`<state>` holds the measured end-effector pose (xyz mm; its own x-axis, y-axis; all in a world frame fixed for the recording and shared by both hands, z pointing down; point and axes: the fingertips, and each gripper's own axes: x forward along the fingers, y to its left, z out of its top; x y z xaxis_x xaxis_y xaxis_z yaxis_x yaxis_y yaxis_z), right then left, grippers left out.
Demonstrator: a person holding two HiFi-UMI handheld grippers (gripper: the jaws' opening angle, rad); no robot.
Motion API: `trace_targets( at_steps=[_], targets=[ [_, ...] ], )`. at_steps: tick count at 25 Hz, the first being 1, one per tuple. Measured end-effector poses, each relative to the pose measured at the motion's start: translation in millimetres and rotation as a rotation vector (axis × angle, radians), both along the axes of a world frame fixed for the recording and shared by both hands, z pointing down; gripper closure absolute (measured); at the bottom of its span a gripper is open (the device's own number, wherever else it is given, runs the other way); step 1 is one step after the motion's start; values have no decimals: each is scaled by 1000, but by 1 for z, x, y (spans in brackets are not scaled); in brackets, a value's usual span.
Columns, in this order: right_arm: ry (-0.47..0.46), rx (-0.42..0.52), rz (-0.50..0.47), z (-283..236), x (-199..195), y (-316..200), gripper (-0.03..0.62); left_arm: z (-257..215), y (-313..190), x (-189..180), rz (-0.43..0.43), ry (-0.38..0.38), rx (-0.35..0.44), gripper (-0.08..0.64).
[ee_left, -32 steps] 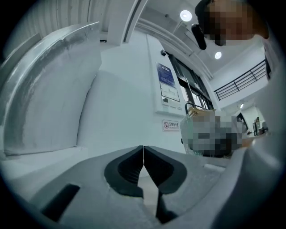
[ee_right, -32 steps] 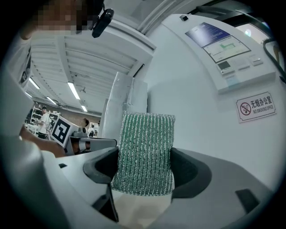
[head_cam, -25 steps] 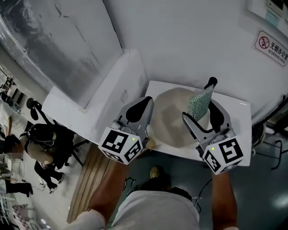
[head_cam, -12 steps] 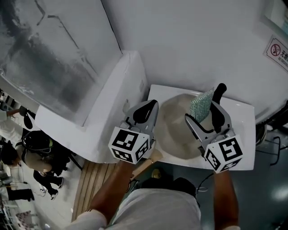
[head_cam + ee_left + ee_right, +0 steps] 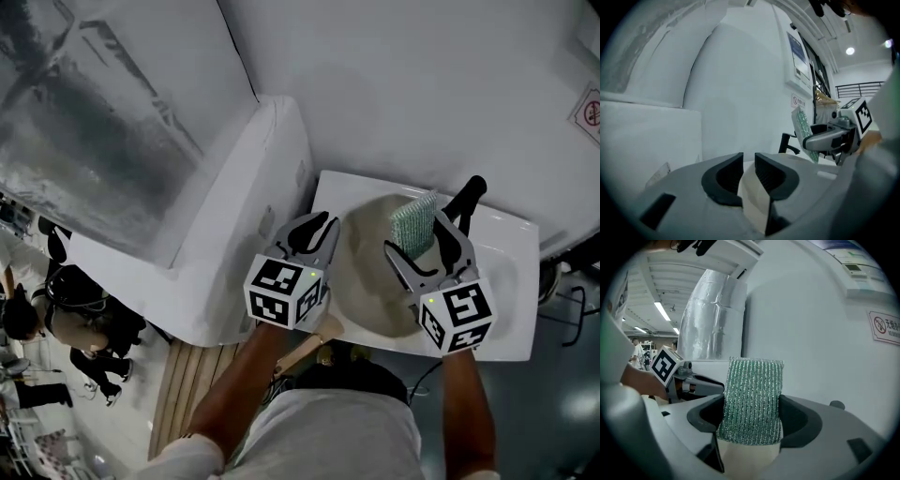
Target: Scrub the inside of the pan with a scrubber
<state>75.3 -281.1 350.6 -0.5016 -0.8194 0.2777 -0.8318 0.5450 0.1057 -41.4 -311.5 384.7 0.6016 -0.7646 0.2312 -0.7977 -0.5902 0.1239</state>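
Right claw (image 5: 752,416) is clamped on the green scrubber (image 5: 752,399), which stands upright over the far side of the pan (image 5: 367,281). Left claw (image 5: 749,158) has just been easing open: a narrow gap, nothing gripped, poised at the pan's left rim. Both forearms reach out side by side, claws tipped slightly down. The pan sits toward the desk's (image 5: 514,281) left edge, black handle (image 5: 467,199) pointing away.
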Motion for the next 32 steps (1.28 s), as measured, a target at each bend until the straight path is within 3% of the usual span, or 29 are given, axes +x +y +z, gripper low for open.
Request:
trace_targets(
  at_steps=[2,17,26,32],
  targets=[
    [31,-31,-3,10,-1,-4,241,11,-1,1,-1,-12,-36,454],
    [301,-337,-55,114,-34,-28,241,111,2,6,53,-203,-327,393],
    [420,-478,-111,170,-49,-30,241,135,6,5,65,-234,-387,396],
    [464,-520,-122,192,-51,-34,241,142,6,5,58,-242,-400,457]
  ],
)
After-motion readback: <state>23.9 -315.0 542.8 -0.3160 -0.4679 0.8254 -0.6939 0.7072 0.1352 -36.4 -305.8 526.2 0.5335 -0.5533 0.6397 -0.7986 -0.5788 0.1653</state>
